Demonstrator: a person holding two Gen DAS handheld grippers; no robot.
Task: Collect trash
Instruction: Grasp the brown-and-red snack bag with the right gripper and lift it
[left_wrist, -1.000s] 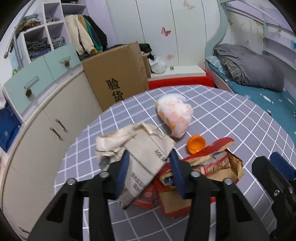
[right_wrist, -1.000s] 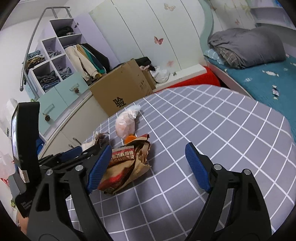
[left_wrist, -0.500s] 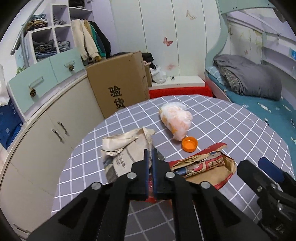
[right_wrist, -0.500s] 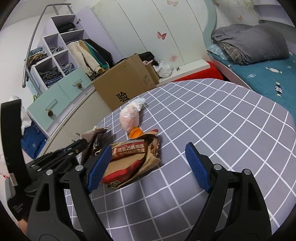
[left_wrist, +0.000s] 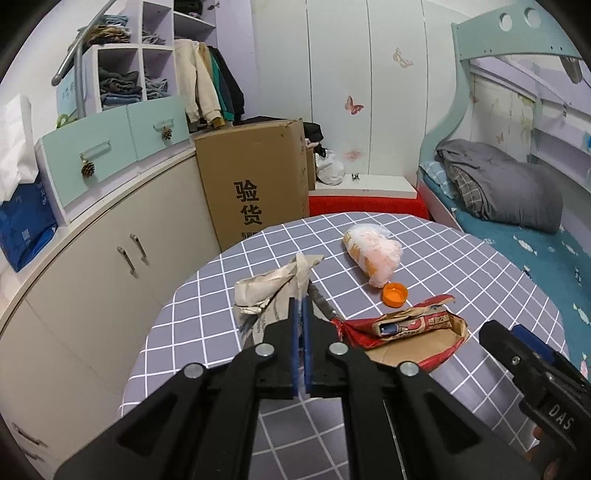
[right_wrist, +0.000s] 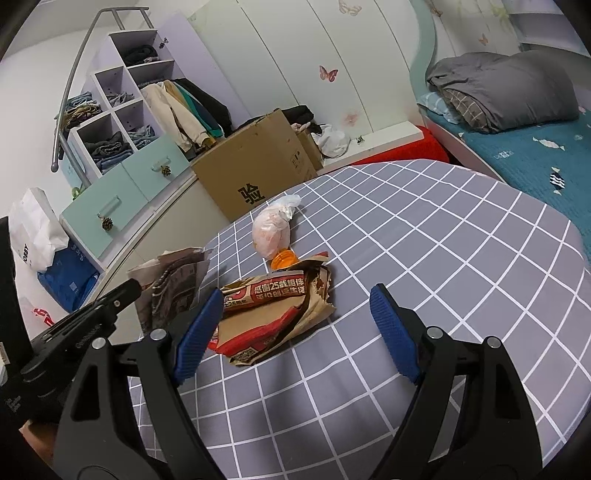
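A crumpled newspaper (left_wrist: 269, 288) hangs lifted off the grey checked table (left_wrist: 461, 273), and my left gripper (left_wrist: 300, 304) is shut on its edge. The right wrist view shows the same newspaper (right_wrist: 173, 280) held at the left. A red and brown paper bag (right_wrist: 273, 306) lies on the table just ahead of my right gripper (right_wrist: 295, 295), which stands open with nothing between its pads. Behind the bag sit an orange cap (right_wrist: 283, 258) and a knotted plastic bag (right_wrist: 271, 230) with orange contents. In the left wrist view the paper bag (left_wrist: 406, 328) lies right of the newspaper.
A tall cardboard box (left_wrist: 255, 184) stands beyond the table's far edge. A curved white cabinet (left_wrist: 92, 258) runs along the left, with a blue bag (left_wrist: 22, 221) on it. A bed (left_wrist: 517, 192) with a grey blanket lies at the right.
My left gripper's jaws closed on the newspaper, then drew back and up, and the paper rose with it. The right gripper stayed open and barely moved.
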